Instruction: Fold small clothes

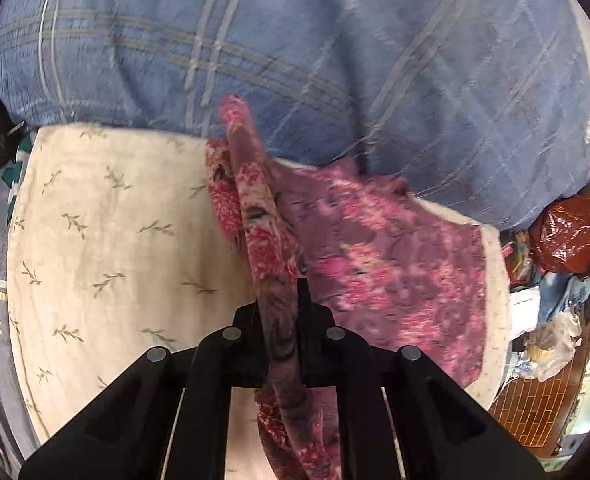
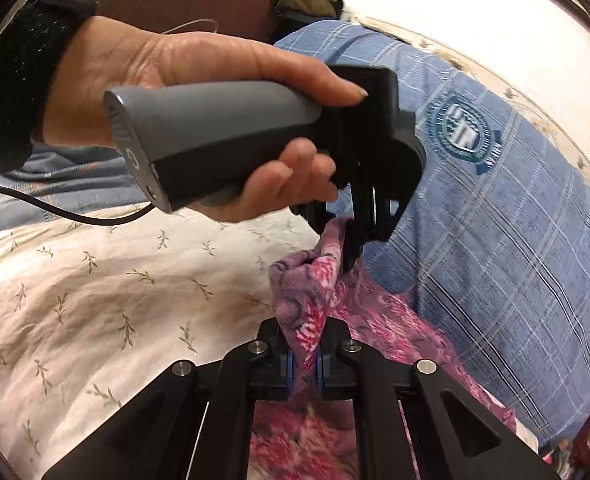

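Step in hand, as I read it: mid-fold, both tongs carrying 1 edge of the garment across itself.

- Garment: pink-and-purple floral soft fabric garment point(image 1: 379, 256), small, partly spread flat on the cream bedsheet with green sprig print point(image 1: 107, 232), partly lifted. The lifted part is a bunched ridge rising off the flat part.
- Left tongs point(image 1: 281, 320): jaws closed tight on that ridge. Fabric runs up between them and also hangs down below, toward the camera. The flat panel lies just right of the tongs on the sheet.
- Right tongs point(image 2: 305, 350): closed on a gathered fold of the same garment, blue pads pinching it. More of the cloth lies below and to the right of them.
- In the right wrist view, the left tongs point(image 2: 353, 254) grip the same raised edge just beyond the right tongs, held by the person's left hand point(image 2: 199, 120). The 2 grips are close together, with little slack between.
- Behind: blue plaid quilted cover point(image 1: 335, 60) touching the garment's far edge.

Next move, my guess: carry both grips together over the flat panel, lay the edge down aligned, then release. Needs matched height and even tension so the ridge doesn't twist. Risk: grips so near each other leave the outer ends sagging unevenly. Frames are motion-blurred, so the exact edge is unclear.
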The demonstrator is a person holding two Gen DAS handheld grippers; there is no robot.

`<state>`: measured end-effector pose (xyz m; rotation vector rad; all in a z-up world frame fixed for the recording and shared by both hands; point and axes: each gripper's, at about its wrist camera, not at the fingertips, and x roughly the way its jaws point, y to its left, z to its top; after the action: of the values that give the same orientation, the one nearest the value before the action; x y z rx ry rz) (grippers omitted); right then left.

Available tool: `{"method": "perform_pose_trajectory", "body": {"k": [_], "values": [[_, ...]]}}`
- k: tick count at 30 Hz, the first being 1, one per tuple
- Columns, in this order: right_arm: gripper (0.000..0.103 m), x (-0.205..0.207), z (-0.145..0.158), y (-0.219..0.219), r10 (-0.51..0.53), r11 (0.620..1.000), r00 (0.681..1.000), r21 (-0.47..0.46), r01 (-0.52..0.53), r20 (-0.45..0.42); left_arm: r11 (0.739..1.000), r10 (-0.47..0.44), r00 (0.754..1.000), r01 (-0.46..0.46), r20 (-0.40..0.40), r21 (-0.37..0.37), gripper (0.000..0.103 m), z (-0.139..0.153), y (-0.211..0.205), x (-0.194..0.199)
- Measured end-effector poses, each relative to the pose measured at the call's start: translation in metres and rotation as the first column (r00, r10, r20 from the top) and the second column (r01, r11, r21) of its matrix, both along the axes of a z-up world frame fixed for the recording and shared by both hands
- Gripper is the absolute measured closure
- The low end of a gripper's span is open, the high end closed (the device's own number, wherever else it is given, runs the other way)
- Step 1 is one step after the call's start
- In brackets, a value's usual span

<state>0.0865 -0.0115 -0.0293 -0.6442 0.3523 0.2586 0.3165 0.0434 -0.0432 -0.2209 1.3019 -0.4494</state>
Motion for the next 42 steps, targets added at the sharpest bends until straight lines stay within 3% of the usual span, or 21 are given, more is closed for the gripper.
{"method": "perform_pose_trajectory", "body": {"k": [12, 21, 29, 34, 38, 41, 42], "values": [[0.097, -0.027, 0.034, -0.091, -0.107, 0.973, 0.993, 0.203, 0.115, -0.05, 1.0, -0.015, 0.997, 0.014, 0.072, 0.003, 0.095, 0.04, -0.073, -0.019], [0.098, -0.041, 0.044, -0.183, -0.193, 0.897, 0.975, 0.382, 0.221, -0.109, 0.995, -0.092, 0.992, 0.089, 0.091, 0.036, 0.095, 0.043, -0.17, -0.038], [0.098, -0.053, 0.025, -0.261, -0.262, 0.801, 0.945, 0.502, 0.325, -0.194, 0.986, -0.152, 0.987, 0.149, 0.044, 0.078, 0.095, 0.01, -0.259, -0.049], [0.098, -0.063, 0.004, -0.31, -0.288, 0.705, 0.917, 0.586, 0.399, -0.277, 0.974, -0.194, 0.981, 0.193, -0.002, 0.117, 0.095, -0.019, -0.308, -0.057], [0.097, -0.062, -0.018, -0.334, -0.283, 0.65, 0.89, 0.611, 0.452, -0.357, 0.962, -0.202, 0.979, 0.193, 0.029, 0.196, 0.086, -0.027, -0.33, -0.066], [0.089, -0.059, -0.029, -0.346, -0.246, 0.605, 0.872, 0.636, 0.479, -0.423, 0.971, -0.192, 0.981, 0.185, 0.033, 0.15, 0.081, -0.017, -0.324, -0.071], [0.086, -0.063, -0.03, -0.351, -0.247, 0.588, 0.87, 0.648, 0.484, -0.426, 0.977, -0.191, 0.981, 0.188, 0.024, 0.1, 0.08, -0.01, -0.314, -0.071]]}}
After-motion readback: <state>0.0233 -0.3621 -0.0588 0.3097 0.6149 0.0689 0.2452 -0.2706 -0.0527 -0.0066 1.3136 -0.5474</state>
